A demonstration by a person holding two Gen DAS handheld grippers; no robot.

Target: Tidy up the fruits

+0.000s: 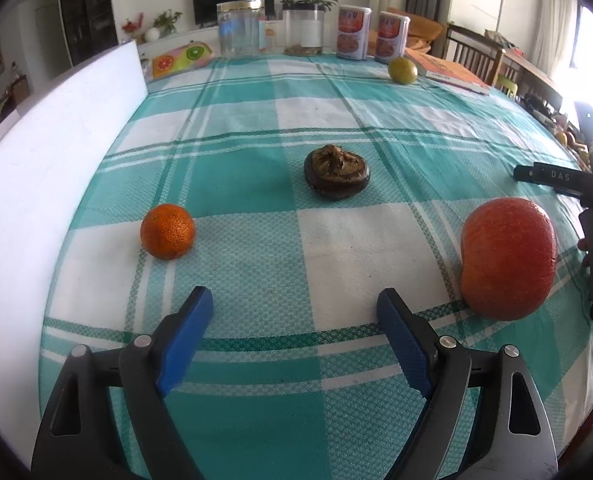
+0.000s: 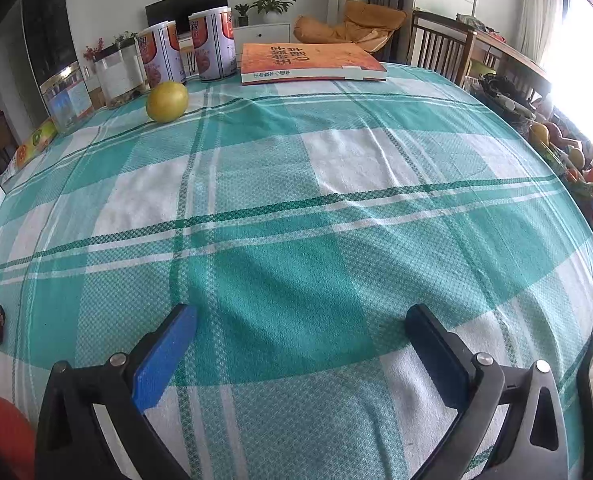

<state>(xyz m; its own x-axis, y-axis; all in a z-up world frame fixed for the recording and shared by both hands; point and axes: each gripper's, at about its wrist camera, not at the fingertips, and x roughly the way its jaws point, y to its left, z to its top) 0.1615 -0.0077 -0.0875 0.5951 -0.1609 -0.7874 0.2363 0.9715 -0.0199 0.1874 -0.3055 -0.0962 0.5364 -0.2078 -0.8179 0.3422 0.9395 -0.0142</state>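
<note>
Fruits lie loose on the checked tablecloth (image 1: 336, 240). Left gripper (image 1: 296, 304) hangs over the cloth with its jaws spread wide and nothing between them; right gripper (image 2: 300, 320) likewise stands wide and empty. Taking the dark shrivelled fruit (image 1: 337, 172) as the landmark: the red apple (image 1: 508, 258) sits nearer the left gripper and to its right, the orange mandarin (image 1: 167, 231) nearer and to its left, the yellow-green citrus (image 1: 402, 71) well beyond it, beside the orange book (image 2: 310, 62).
</note>
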